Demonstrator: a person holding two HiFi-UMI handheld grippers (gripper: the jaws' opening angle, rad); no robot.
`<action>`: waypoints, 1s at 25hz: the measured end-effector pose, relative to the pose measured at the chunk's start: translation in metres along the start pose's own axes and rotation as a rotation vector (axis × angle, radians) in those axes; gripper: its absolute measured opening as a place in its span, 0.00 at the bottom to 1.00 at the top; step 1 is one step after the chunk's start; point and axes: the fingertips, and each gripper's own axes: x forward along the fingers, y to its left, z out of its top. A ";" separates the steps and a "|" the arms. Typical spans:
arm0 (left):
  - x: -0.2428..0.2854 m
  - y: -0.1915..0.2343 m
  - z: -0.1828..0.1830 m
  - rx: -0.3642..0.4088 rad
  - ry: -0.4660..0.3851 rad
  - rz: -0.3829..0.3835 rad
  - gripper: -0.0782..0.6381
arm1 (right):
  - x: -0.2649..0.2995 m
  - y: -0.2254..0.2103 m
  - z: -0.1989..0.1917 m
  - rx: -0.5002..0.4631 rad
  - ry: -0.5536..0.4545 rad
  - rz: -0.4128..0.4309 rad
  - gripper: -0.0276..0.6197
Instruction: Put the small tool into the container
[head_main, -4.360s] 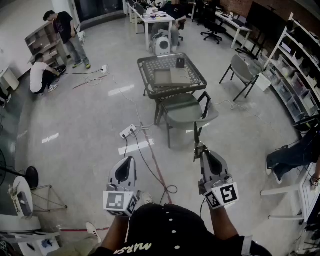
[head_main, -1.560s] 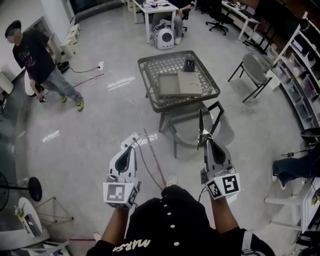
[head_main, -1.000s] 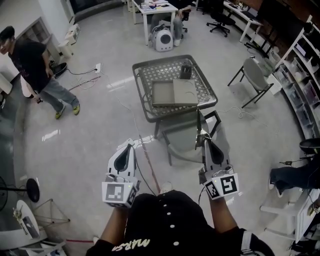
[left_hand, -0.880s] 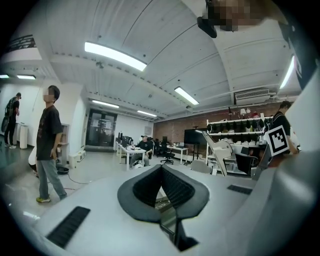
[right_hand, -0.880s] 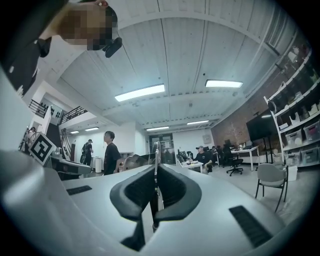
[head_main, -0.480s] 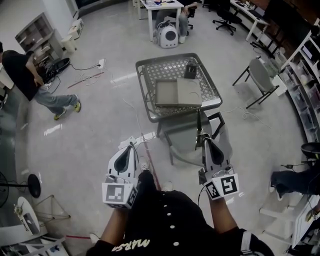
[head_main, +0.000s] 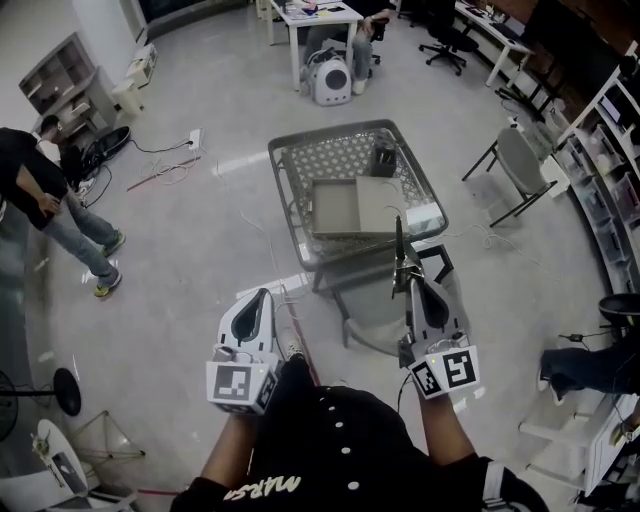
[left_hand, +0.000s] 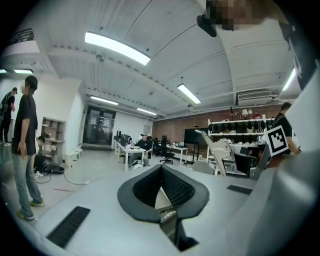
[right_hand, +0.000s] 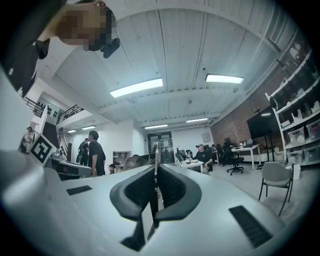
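Observation:
My right gripper (head_main: 411, 284) is shut on a thin dark small tool (head_main: 398, 245) that sticks up beyond its tips; in the right gripper view the tool (right_hand: 156, 152) rises from between the closed pads of that gripper (right_hand: 156, 167). Ahead stands a metal mesh table (head_main: 300, 165). On it lie a flat grey open case (head_main: 355, 205) and, at the far side, a small dark container (head_main: 384, 160). The tool's tip overlaps the table's near edge in the head view. My left gripper (head_main: 264, 296) is held level to the left, shut and holding nothing (left_hand: 161, 170).
A grey chair (head_main: 385, 310) stands at the table's near side, right under my right gripper. A folding chair (head_main: 520, 160) and shelves (head_main: 610, 130) are at the right. Cables (head_main: 300, 335) cross the floor. A person (head_main: 40, 200) walks at the far left.
The table and chair have come nearer in the head view. The person at the left has walked on. Both grippers keep their pose, the right one still holding the tool.

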 end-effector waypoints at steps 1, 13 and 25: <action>0.009 0.007 0.004 0.001 -0.004 -0.007 0.14 | 0.011 -0.001 0.001 -0.003 -0.002 -0.003 0.07; 0.101 0.101 0.033 -0.011 -0.024 -0.068 0.14 | 0.139 0.003 -0.005 -0.021 -0.013 -0.040 0.07; 0.157 0.149 0.025 -0.039 0.033 -0.148 0.14 | 0.215 0.004 -0.030 -0.010 0.044 -0.084 0.07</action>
